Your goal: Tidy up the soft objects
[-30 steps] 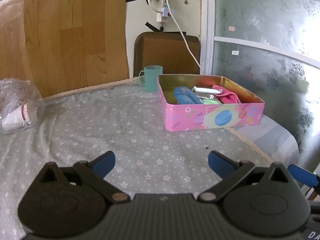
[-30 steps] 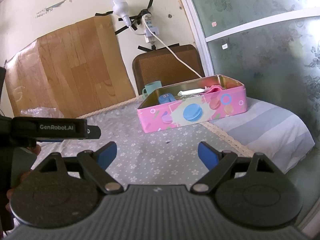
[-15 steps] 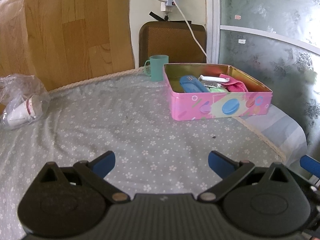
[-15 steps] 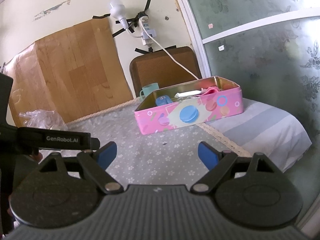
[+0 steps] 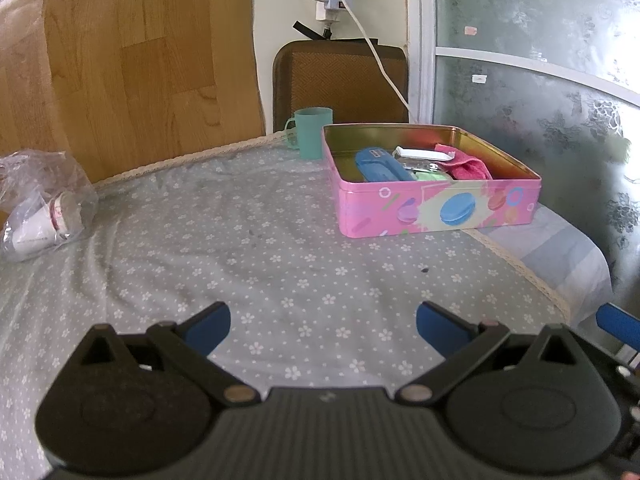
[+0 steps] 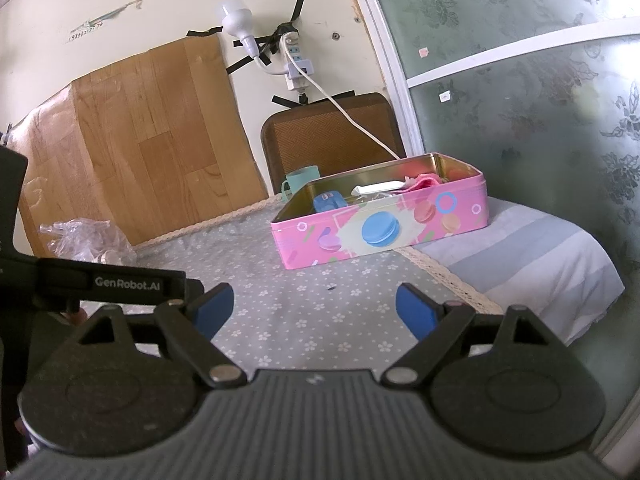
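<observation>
Both grippers' jaws stay spread; pink tin (image 5: 438, 208) nearer.

Left gripper (image 5: 323, 324) and right gripper (image 6: 315, 307) spread wide, empty.

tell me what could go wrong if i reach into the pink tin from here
1. The tin sits at the table corner, near the lace edge; a nudge could slide it off.
2. The cloth, blue case and white packet lie packed together, so the open left tool may grab the wrong one.
3. The cup stands close behind the tin, and the right tool could tip it reaching past.
</observation>
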The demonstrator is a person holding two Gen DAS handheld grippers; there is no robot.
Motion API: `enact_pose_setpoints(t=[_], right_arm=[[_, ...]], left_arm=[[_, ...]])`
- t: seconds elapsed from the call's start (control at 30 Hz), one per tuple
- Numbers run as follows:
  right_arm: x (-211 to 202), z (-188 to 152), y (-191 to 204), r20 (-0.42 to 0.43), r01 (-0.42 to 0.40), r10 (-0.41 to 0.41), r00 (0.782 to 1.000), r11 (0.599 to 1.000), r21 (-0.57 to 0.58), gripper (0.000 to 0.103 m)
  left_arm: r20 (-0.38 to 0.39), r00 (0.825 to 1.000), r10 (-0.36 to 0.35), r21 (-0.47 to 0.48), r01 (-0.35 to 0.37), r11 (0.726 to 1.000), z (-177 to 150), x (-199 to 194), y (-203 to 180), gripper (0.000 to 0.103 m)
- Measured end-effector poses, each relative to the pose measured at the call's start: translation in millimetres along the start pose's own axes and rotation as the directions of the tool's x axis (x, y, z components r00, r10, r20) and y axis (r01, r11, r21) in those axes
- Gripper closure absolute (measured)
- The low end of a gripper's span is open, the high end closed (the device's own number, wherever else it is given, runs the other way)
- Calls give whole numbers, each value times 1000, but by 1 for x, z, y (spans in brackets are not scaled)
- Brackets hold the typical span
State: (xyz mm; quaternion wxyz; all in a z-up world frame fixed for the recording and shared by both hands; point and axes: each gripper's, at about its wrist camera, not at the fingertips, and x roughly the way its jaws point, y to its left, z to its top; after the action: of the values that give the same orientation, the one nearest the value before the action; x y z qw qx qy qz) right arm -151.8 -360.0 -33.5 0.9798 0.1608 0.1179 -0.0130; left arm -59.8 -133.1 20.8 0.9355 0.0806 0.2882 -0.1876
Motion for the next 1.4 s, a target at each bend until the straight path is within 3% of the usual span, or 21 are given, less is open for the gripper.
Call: enact_pose_setpoints(t=[0.37,0.83,1.07,1.4], right_arm=[[0,1,3,9,2,-2,1000,1000,-8,13],[-5,2,2,12,10,-9,1000,1000,-18,13],[-5,2,1,5,6,-6,1000,1000,-17,13],[-6,1,-2,10,11,-11,1000,1000,1,13]], left_arm=[[9,1000,-12,13,12,1000,2,-2,-2,0],[58,995,-83,28,81,996,4,-18,-6,0],[89,994,-70,56,65,996,5,-23,-8,0],[67,995,-70,56,66,996,4,-22,-12,0]])
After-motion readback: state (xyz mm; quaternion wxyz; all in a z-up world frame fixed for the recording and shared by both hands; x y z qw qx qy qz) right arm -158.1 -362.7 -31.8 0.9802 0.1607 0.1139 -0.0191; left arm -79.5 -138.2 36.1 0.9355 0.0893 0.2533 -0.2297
